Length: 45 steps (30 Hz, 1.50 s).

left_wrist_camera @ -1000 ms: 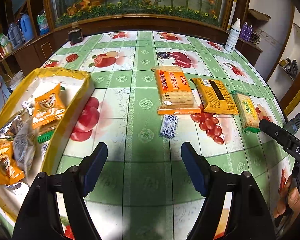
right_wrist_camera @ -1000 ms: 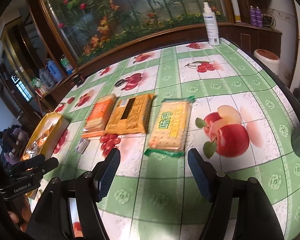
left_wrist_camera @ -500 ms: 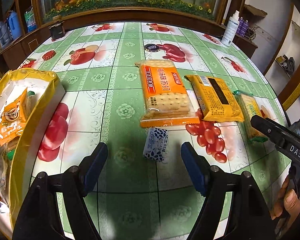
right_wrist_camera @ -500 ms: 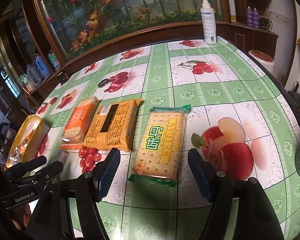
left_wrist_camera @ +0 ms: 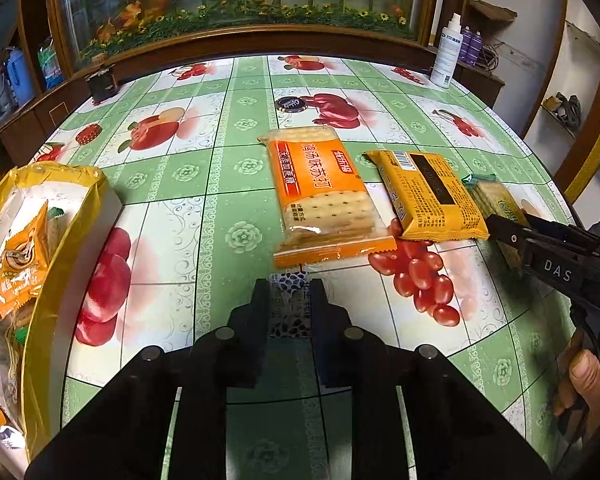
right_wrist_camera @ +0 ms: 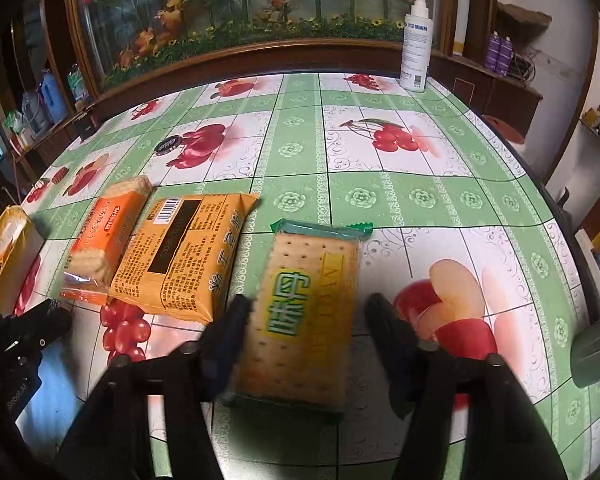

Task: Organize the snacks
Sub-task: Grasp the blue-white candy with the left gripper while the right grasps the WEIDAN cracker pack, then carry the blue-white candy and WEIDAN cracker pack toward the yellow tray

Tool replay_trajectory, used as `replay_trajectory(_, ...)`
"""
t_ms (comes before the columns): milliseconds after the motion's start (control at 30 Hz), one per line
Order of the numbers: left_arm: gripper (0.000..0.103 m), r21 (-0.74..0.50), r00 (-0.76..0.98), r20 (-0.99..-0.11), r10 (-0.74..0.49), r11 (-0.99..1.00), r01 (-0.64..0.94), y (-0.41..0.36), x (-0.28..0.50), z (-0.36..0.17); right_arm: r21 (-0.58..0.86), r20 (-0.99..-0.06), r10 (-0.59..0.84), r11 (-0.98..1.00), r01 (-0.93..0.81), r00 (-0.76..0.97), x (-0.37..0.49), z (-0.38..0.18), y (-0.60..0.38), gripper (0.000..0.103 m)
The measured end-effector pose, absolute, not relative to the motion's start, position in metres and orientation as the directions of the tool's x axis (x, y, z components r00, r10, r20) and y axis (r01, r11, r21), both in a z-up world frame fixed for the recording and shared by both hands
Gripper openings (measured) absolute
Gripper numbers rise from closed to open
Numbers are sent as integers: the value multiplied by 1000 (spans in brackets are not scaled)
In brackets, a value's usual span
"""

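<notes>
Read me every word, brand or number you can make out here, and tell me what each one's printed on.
"DAS": side of the right gripper.
"鸡汤味苏打": orange cracker pack.
"味丹": green-edged cracker pack.
"RobotAI", partly cut off: left gripper.
Barcode digits, yellow pack text, spray bottle label: too small.

Green-checked fruit-print tablecloth; orange cracker pack; blue-white spotted sachet

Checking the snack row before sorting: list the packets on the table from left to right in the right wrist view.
Orange cracker packet with a clear window → yellow-orange packet with a barcode and dark label → green-edged clear cracker packet with a yellow label, lying between the open right gripper fingers.
</notes>
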<state>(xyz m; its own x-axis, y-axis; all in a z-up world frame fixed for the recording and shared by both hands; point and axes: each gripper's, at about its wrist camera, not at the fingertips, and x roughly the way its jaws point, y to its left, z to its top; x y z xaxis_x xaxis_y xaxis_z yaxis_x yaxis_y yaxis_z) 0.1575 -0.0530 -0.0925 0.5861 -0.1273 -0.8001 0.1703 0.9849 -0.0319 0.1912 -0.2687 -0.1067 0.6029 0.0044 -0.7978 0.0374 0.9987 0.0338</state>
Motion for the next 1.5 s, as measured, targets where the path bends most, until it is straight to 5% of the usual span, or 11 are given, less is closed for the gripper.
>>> replay_trajectory(333,16,-102,598,-786,-159,987,128,-24,130,-78,216,-737,161,976,4,656,148,-82,-281,48)
replay_trajectory(667,16,-117,661,-743,-108,993,30,25,84,-45,485,-605,465,859,-164,647,109,-54,-252,47)
replay_trajectory(1500,17,-39,714,-686,145,971,-235,140,36,-19,548,-519,713,701,-456,471,89,-13,-97,47)
